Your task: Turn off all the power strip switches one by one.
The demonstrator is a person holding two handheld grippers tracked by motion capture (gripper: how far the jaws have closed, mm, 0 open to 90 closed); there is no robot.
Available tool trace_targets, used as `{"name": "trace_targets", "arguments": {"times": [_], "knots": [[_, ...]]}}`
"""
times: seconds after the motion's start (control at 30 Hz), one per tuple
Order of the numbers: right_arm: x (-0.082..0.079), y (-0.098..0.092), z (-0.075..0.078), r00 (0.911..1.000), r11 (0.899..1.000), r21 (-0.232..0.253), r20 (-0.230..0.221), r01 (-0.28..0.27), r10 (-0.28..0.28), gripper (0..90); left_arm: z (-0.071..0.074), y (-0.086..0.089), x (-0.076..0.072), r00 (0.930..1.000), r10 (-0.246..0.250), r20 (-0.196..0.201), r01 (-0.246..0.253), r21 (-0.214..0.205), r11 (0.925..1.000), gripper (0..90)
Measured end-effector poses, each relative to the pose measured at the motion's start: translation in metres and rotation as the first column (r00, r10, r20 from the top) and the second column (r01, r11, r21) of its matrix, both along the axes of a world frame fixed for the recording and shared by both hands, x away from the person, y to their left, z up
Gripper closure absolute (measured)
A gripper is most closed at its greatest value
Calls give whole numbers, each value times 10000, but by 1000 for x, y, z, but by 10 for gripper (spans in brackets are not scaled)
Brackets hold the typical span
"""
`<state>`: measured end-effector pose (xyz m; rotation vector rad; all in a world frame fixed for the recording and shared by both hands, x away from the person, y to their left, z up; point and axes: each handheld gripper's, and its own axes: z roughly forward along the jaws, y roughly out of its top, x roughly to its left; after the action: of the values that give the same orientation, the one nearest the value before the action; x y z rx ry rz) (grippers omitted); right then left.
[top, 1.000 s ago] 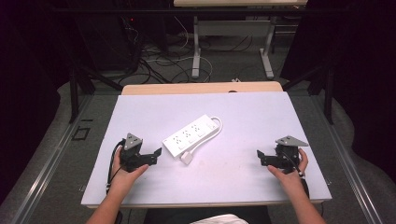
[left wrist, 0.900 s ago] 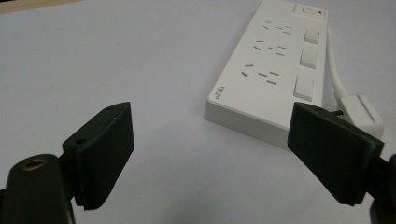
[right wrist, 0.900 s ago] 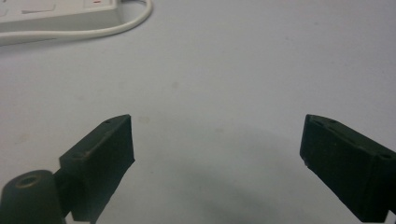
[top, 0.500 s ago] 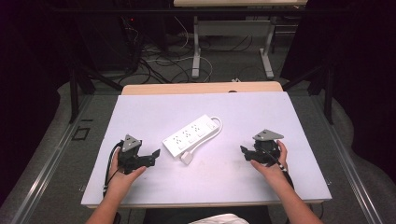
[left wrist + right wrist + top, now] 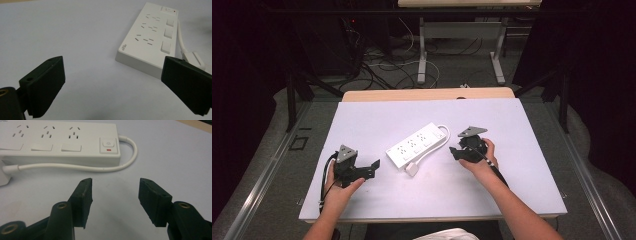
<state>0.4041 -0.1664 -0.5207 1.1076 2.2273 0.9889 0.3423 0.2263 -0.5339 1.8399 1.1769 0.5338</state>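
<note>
1. Both grippers are sitting empty right now. Left gripper (image 5: 371,166) is hovering low over the front-left of the white table (image 5: 362,120), jaws spread wide with nothing between them. They've just been opening up.

2. Looks to me like it's parked there on purpose, aimed across at the near end of the power strip (image 5: 417,145) without touching it. In the left gripper view the strip's short end (image 5: 140,61) is lying well ahead of the pads, with bare table in between.

3. The power strip is lying flat mid-table, turned diagonally, sockets and switches facing up. Its cord (image 5: 443,131) is looping out of the far end and running back along the side to the plug (image 5: 411,169), which is resting on the table just beside the near end.

4. Right gripper (image 5: 456,151) is coming in from the right, jaws partly apart and just been narrowing, still nothing in them. In the right gripper view it's pointing at the cord (image 5: 75,167) and the red-marked switch (image 5: 108,145), close but not touching.

5. My guess is it's lining up on the cord or that switch end.

6. Room-wise, plenty of bare table is showing on all sides, so neither hand is getting crowded near an edge. The cord loop is the one thing to snag.
</note>
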Motion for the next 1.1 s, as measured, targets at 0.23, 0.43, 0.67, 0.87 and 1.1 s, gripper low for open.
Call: {"name": "trace_targets", "arguments": {"times": [0.23, 0.43, 0.67, 0.87, 1.1], "knots": [[15, 19, 11, 9993, 9994, 6, -142, -355, 355, 491, -1, 2, 0, 10000, -46, 21, 46, 41, 10000, 3], [29, 34, 21, 9965, 9970, -162, -369, -751, 745, 535, -1, 0, -1, 9997, -209, 113, 208, 126, 9997, 3], [43, 47, 30, 9882, 9890, -255, -525, -1454, 1439, 535, -1, -3, -2, 9992, -362, 162, 358, 244, 9991, 3], [58, 54, 35, 9914, 9924, -343, -615, -1180, 1158, 557, 0, -2, -2, 9992, -350, 209, 344, 256, 9991, 3], [73, 51, 34, 9911, 9944, -62, -821, -1060, 1051, 663, 0, -1, -1, 9993, -323, 171, 318, 253, 9992, 3]]}}
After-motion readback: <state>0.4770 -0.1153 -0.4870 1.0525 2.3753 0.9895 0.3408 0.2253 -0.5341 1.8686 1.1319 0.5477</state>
